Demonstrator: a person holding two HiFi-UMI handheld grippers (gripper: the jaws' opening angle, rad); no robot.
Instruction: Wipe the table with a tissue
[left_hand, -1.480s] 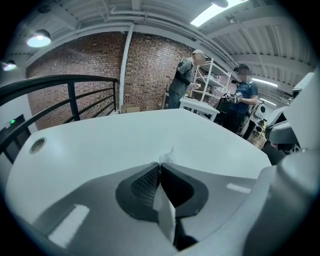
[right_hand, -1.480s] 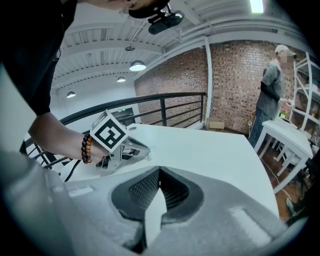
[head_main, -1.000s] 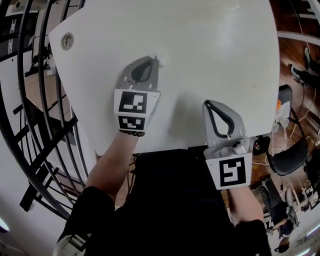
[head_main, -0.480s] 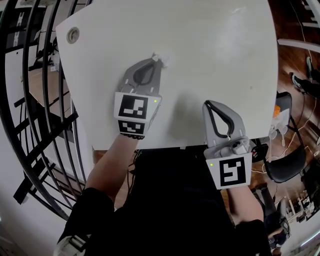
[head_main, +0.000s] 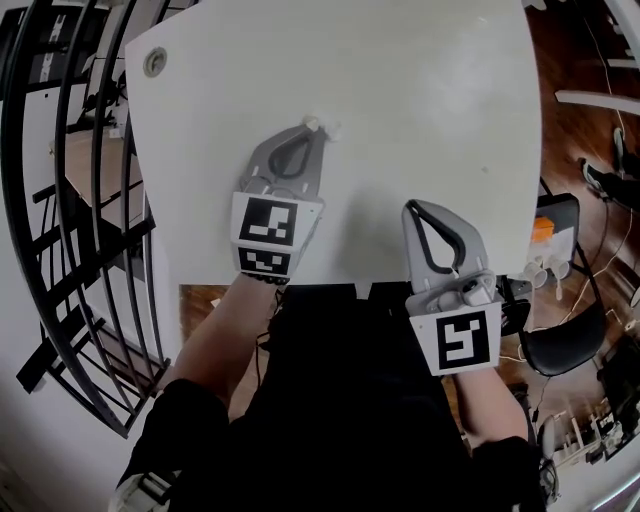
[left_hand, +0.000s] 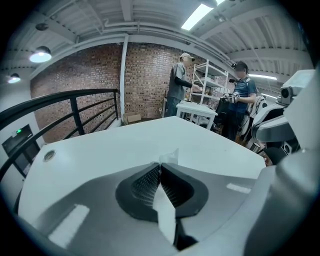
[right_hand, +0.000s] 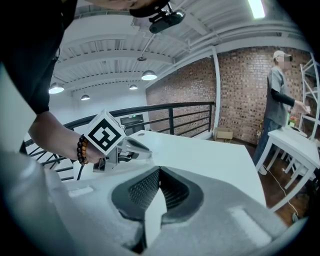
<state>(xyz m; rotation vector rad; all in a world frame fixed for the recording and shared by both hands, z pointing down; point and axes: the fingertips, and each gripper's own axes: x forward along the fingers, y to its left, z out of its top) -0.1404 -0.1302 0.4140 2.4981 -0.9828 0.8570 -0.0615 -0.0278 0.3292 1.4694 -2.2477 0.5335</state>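
Since a second ago the left gripper (head_main: 312, 125) has slid a little back over the table (head_main: 430, 100) towards the near edge, while the right gripper (head_main: 412, 207) has hardly shifted.

Nearest, the right gripper lies over the near edge of the white table, pointing away from the person. Its jaws meet at the tips with nothing between them, as the right gripper view (right_hand: 159, 170) shows. Farther in and to the left, the left gripper rests low on the table top. Its jaws are pressed together on a white tissue (left_hand: 170, 156) – a small tuft pokes out past the tips and lies on the surface (head_main: 328, 127). A dark bead bracelet (right_hand: 81, 149) circles the wrist behind that gripper.

Beyond the tissue the table top is plain white, with a round grommet hole (head_main: 155, 62) near its far left corner. A black railing (head_main: 60, 200) curves along the table's left side. In the distance – seen from the left gripper – two people (left_hand: 179, 82) stand by a white shelf (left_hand: 210, 85) before a brick wall (left_hand: 145, 75).
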